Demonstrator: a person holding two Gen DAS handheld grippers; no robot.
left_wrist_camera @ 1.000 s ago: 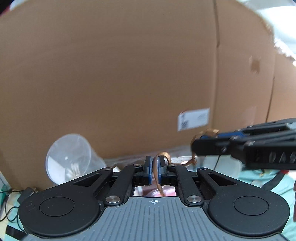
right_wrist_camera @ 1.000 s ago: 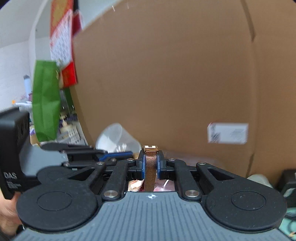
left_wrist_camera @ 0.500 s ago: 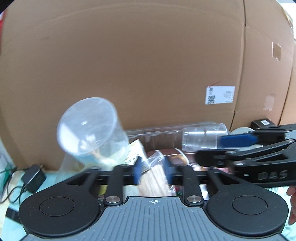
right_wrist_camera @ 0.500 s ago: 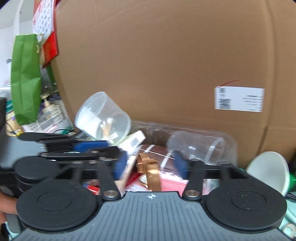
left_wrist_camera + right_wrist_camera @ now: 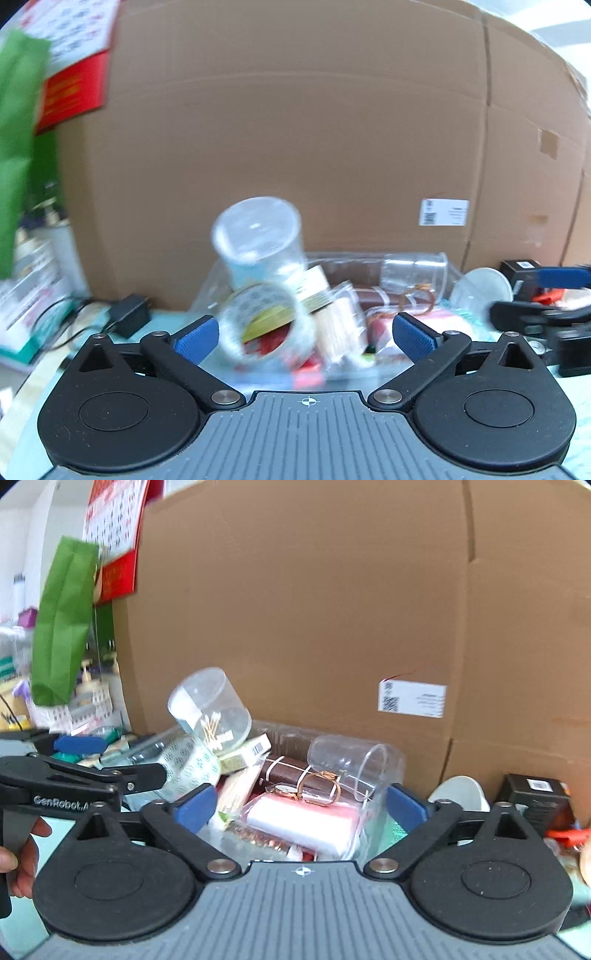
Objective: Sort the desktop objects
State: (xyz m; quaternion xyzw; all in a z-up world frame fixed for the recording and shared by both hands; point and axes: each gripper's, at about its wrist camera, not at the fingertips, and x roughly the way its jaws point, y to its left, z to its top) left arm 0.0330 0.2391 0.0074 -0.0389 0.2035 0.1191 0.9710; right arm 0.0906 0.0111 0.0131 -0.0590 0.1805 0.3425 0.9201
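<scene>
Both tools face a clear plastic tray [image 5: 391, 771] heaped with small things, set against the foot of a big cardboard box [image 5: 314, 602]; the left gripper [image 5: 306, 334] stands with its blue pads wide apart and nothing between them, and the right gripper [image 5: 301, 805] is likewise spread wide and empty.

Inside the tray, a rose-gold watch [image 5: 314, 784] lies on top of the heap, its band curled across a pink-and-white packet [image 5: 303, 821] and touching a brown wallet [image 5: 291, 771] bound with a white elastic; a clear cup [image 5: 347, 768] lies on its side just beside the watch, mouth turned toward the tray's right wall; a roll of tape [image 5: 186, 766] with a green pattern leans at the tray's left end (in the left wrist view it looks large and blurred, just ahead of the left pad); a round clear tub of cotton swabs [image 5: 210, 710] sits tilted on top of the tape, near the box; a small printed carton [image 5: 247, 755] lies wedged under the tub.

To the right of the tray a white bowl [image 5: 456, 794] rests near the box, with a black box [image 5: 535, 797] beyond it; to the left of the tray a black charger [image 5: 129, 314] with its cord lies on the table [image 5: 166, 325]; a green bag [image 5: 62, 620] hangs further left.
</scene>
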